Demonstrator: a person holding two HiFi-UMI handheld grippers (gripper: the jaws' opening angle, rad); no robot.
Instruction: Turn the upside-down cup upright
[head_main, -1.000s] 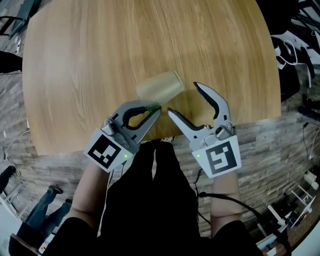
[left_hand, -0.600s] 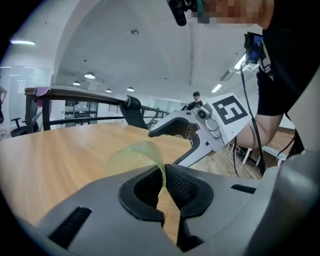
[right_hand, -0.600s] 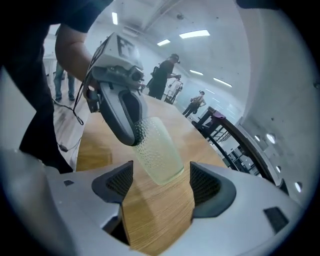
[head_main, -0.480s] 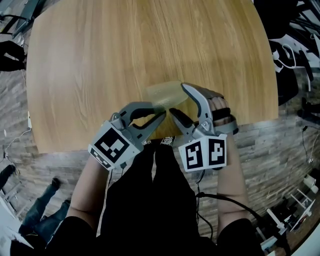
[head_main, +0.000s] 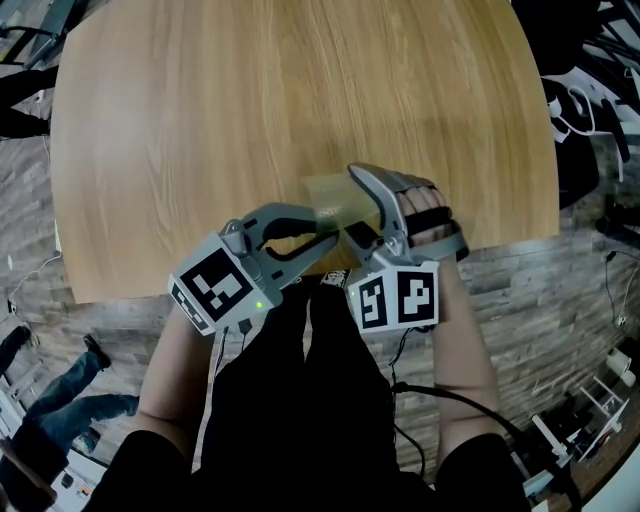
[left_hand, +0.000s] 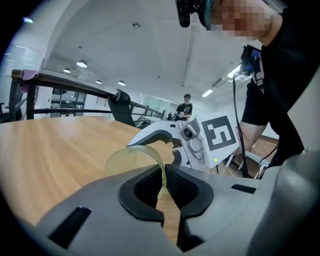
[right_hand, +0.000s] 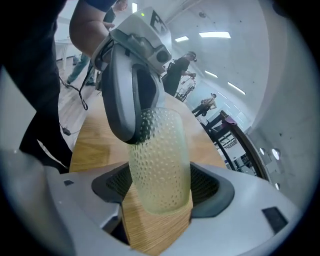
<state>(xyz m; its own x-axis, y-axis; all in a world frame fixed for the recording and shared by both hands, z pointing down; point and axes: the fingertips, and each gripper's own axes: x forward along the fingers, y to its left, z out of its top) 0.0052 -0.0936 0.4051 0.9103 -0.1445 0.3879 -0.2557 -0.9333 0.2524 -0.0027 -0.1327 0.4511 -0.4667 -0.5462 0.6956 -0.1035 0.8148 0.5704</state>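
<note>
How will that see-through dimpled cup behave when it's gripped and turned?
Probably light and a bit flexible: the cup wall looks thin where the left gripper pinches it. The dimples may help grip. Its round, tapered body could roll if dropped sideways.

Translucent pale yellow-green cup (right_hand: 160, 160), dimpled all over; left gripper (head_main: 333, 237) and right gripper (head_main: 356, 206) both grey, pads (right_hand: 206, 184) black, cubes (head_main: 213, 288) black-and-white squares; table (head_main: 200, 120) light wood grain; clothing (head_main: 290, 400) black

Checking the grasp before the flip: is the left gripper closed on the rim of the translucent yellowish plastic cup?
Yes, the left gripper pinches the thin rim of the translucent yellowish plastic cup between its jaws.
</note>
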